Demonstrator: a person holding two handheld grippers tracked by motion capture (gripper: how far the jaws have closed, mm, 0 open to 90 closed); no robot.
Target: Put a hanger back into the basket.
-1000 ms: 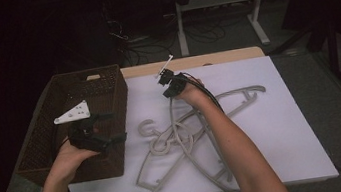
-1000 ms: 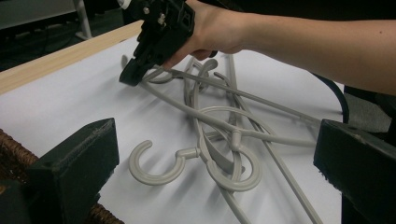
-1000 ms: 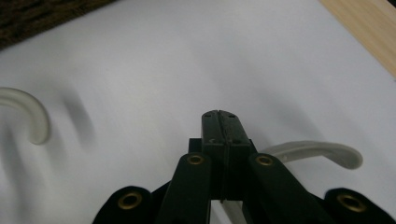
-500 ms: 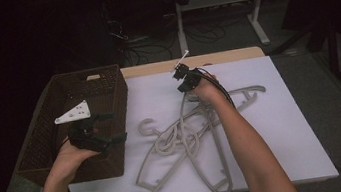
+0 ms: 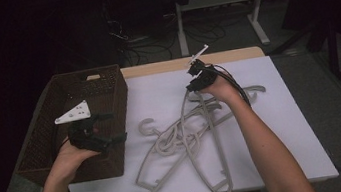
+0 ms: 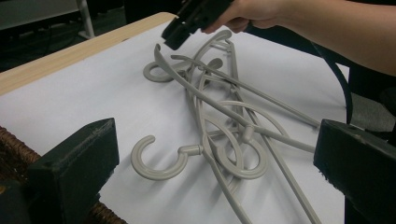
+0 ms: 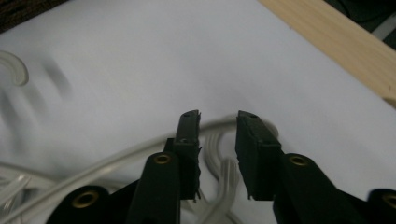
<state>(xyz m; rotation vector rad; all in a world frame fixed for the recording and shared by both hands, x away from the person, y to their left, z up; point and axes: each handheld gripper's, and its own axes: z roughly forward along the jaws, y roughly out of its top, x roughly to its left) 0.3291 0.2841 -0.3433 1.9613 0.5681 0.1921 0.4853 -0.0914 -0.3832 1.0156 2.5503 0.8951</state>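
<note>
Right gripper has lifted one hanger off the pile toward the table's far edge, jaws nearly closed; grip unclear. Left gripper stays wide open, empty, at the basket.

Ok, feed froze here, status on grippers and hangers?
Left gripper open, over wicker basket. Right gripper slightly open above tangled grey hangers, gripping nothing visible. Hangers interlocked on white table.

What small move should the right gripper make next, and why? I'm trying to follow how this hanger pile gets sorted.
Probably close the right gripper on the hanger it is over. Its jaws stand apart with a grey hanger bar blurred between them, nothing clamped yet. The pile lies tangled on the white table, and the left gripper waits open over the basket.
</note>
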